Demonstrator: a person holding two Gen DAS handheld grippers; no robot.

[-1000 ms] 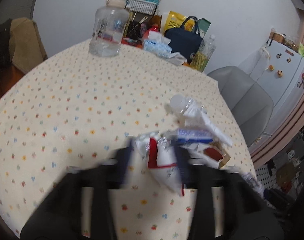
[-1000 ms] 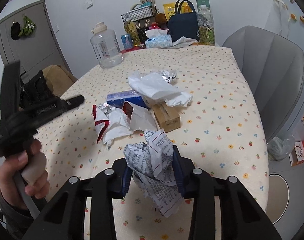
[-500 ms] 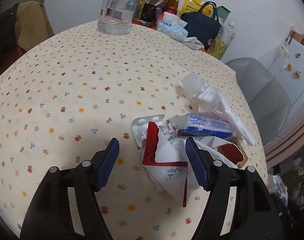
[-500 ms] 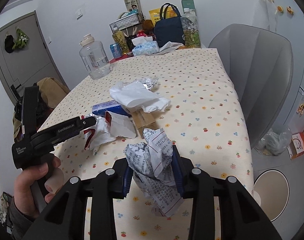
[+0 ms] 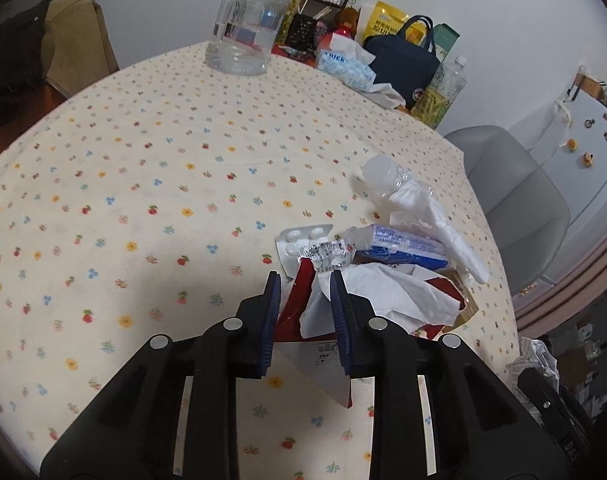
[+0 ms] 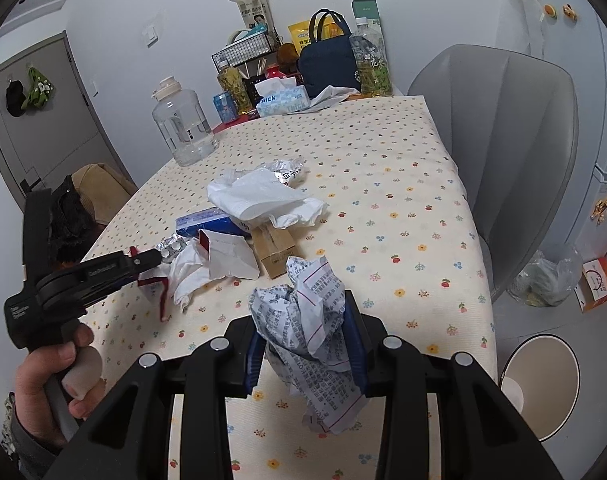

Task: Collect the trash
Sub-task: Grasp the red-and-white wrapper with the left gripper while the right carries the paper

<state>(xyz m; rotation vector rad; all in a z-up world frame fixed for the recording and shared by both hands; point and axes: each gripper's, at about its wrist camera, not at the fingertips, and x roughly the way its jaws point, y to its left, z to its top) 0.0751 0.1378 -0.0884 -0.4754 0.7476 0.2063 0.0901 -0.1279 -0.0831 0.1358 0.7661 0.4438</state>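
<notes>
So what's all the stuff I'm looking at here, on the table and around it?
Red-and-white wrapper: one, near table edge, between the closing left jaws.
Pill blister: one, silver, beside the wrapper.
Blue box: one, in the pile.
White plastic bag: one, on top of the pile.
Cardboard box: one, brown, under the bag.
Water jug: one, clear, far end.
Tissue box: one, pale blue, far end.
Navy bag: one, by the wall.
Chair: one, grey, beside the table.
Bin: one, white, on the floor.
Crumpled printed paper: one, white, clamped in right gripper.
Left gripper: black, blue pads.
</notes>
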